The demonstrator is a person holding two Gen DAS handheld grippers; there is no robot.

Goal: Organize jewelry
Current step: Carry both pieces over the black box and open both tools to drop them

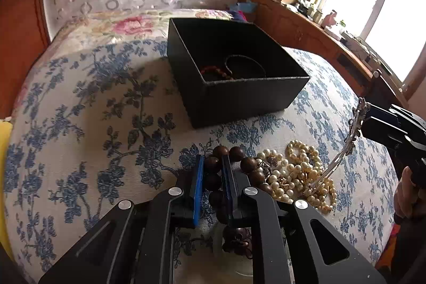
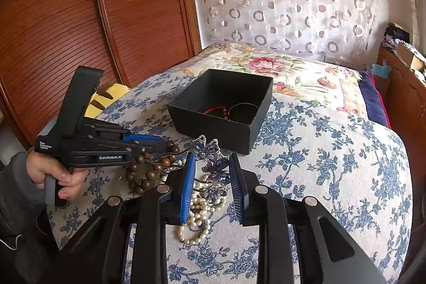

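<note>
The wooden bead bracelet (image 1: 234, 172) lies on the bed (image 1: 106, 103), at the near-left edge of a jewelry pile, touching the pearl necklaces (image 1: 306, 172) beside it. The left gripper (image 1: 213, 177) has its blue-padded fingers (image 1: 198, 185) closed in around several of the dark brown beads; the right wrist view shows the beads (image 2: 149, 169) bunched at those fingertips. Whether the bracelet is lifted clear of the bed cannot be told.

The right gripper (image 2: 211, 182) holds a silver hair ornament with blue-violet crystal flowers (image 2: 213, 164). Its fingers (image 2: 186, 188) stand somewhat apart, with the ornament spanning the gap between them. In the left wrist view the ornament (image 1: 351, 135) hangs from the gripper tip, its thin prongs trailing down to the pearls.

An open black box (image 1: 234, 81) sits on the bed beyond the pile. It contains a reddish bead bracelet (image 1: 213, 71) and a dark bangle (image 1: 245, 65).
</note>
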